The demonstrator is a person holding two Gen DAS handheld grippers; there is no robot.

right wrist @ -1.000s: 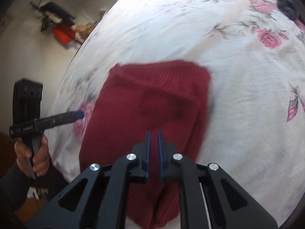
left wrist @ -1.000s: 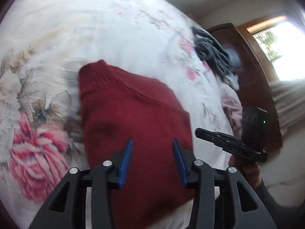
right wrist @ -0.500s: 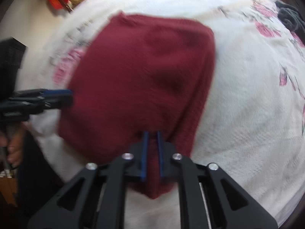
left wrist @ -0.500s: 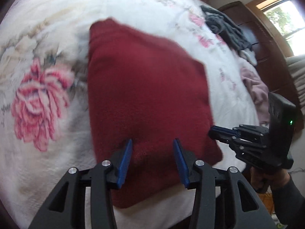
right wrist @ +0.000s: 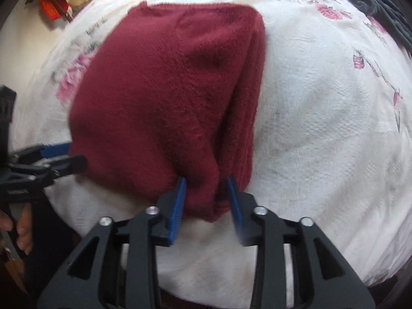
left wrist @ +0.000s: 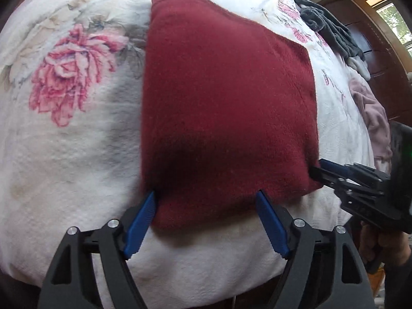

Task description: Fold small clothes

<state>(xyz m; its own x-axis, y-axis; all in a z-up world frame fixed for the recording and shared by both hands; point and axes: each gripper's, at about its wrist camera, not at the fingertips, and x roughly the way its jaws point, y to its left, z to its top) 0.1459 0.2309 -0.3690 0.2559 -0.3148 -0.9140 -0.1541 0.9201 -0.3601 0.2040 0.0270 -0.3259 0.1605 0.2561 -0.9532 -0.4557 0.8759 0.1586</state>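
Left wrist view: folded dark red knit garment (left wrist: 226,97) lies flat on a white bedspread (left wrist: 72,159) printed with pink roses, near the bed's front edge. Ribbed hem or collar band at the far top corner. Left gripper (left wrist: 206,215) sits low at the garment's near edge, blue-padded jaws spread wide, one pad at the near left corner, the other along the bottom edge. Nothing pinched between them; cloth lies in the gap, pads just beside or touching its edge, cannot tell which.

At the right of this view the right gripper (left wrist: 318,168) comes in from the side, tips at the garment's near right corner. A hand (left wrist: 378,242) grips its handle, dark sleeve below.

Beyond the garment, at the bed's far right side: a dark grey bundle of clothes (left wrist: 327,25), and a dusty pink piece (left wrist: 370,113) draped at the edge. Dark wooden furniture (left wrist: 370,46) behind, bright window at the frame corner.

Right wrist view: right gripper (right wrist: 207,199) with jaws partly apart, astride a bunched fold at the garment's (right wrist: 164,95) near corner. Pads flank the fold, but whether they press on it is unclear. Stacked layered edges run along the garment's right side. Left gripper (right wrist: 74,154) visible at left, tips touching the garment's edge, fingers (right wrist: 24,231) of the holding hand below. Grey clothes (right wrist: 373,2) at upper right; red object (right wrist: 50,9) on the floor upper left.
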